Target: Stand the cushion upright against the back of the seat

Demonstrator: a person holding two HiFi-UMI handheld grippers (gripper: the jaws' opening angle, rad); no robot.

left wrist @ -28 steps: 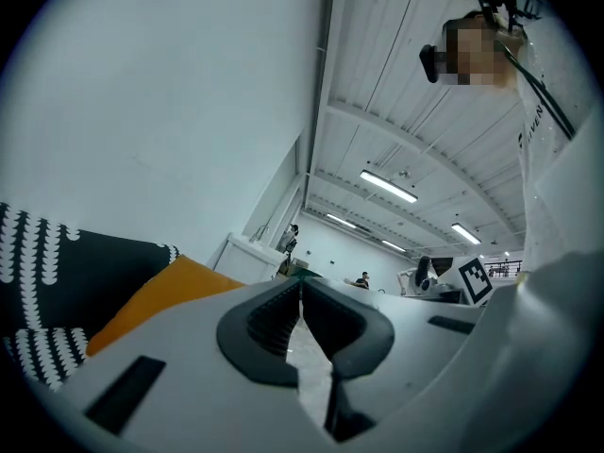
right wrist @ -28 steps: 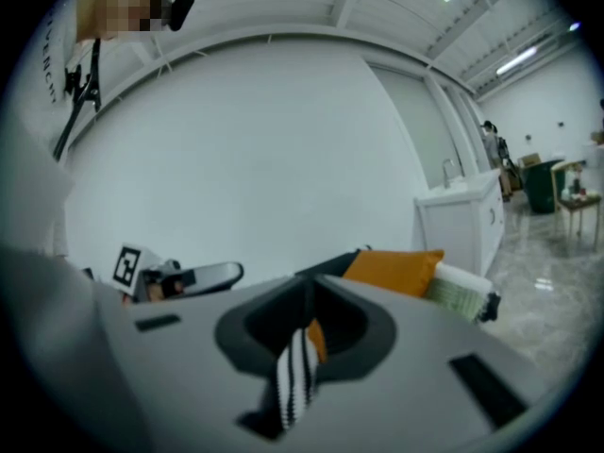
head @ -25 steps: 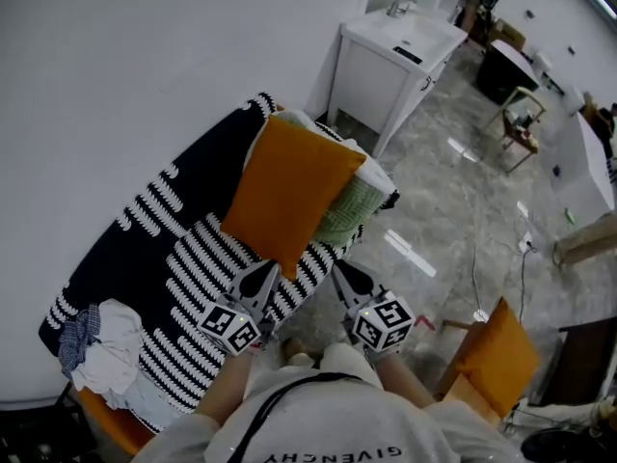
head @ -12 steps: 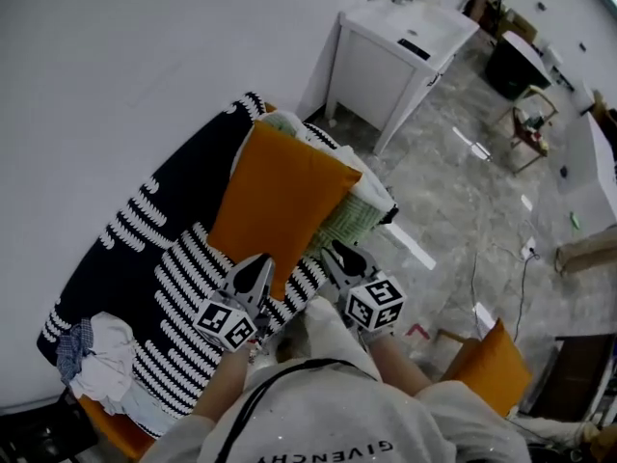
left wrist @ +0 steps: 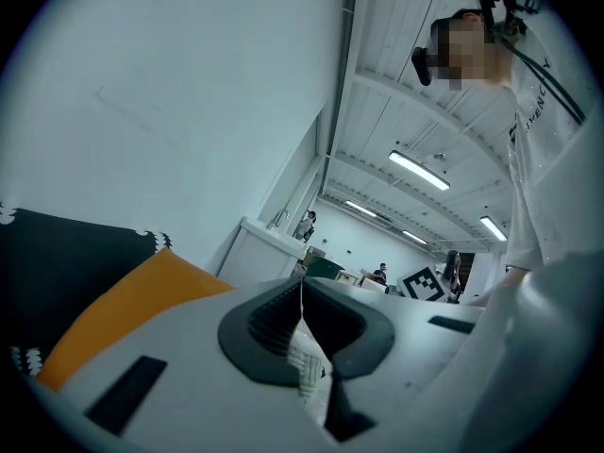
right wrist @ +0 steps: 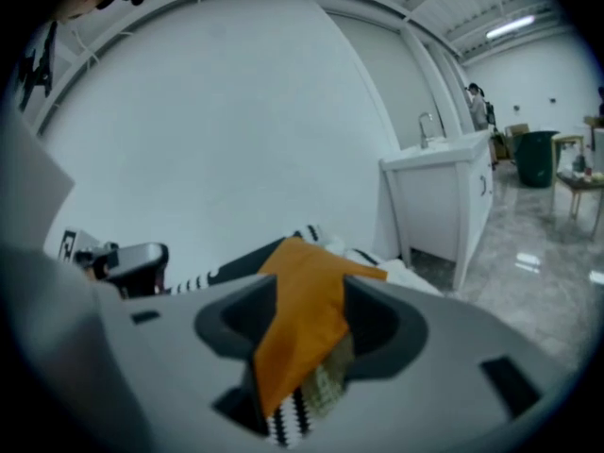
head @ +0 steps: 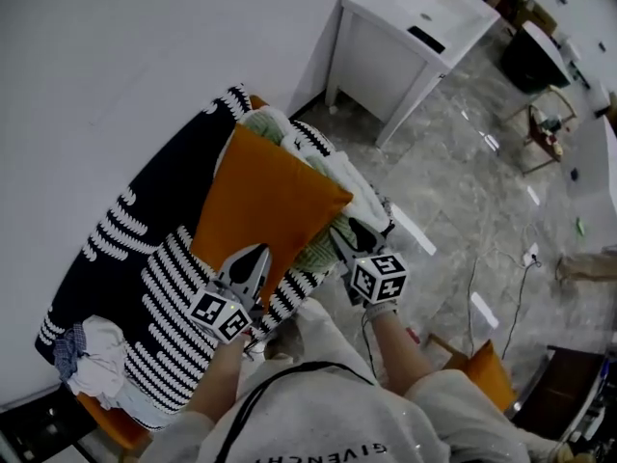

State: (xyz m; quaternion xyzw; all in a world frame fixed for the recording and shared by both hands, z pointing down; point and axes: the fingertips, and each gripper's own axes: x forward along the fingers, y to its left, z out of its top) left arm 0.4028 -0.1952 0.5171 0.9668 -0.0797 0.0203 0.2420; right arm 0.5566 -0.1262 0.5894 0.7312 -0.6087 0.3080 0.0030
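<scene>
The orange cushion (head: 265,205) lies tilted on the sofa (head: 125,249), which is covered by a black-and-white striped throw. It rests partly on a green pillow (head: 323,251). My left gripper (head: 254,256) is shut and empty, with its tips at the cushion's near lower corner; the cushion (left wrist: 123,314) shows to its left. My right gripper (head: 342,231) is at the cushion's right side, by the green pillow. Its jaws have just been opening. In the right gripper view the cushion (right wrist: 302,324) shows in the gap of the right gripper (right wrist: 304,333), and the pads do not press it.
A pile of clothes (head: 92,355) lies at the sofa's left end. A white sink cabinet (head: 405,41) stands beyond the sofa's right end on the grey floor. Another orange cushion (head: 472,369) is behind me at the right. A white wall backs the sofa.
Both grippers have moved forward to the cushion's near edge. The right gripper's jaws have spread apart; the left stays shut.
</scene>
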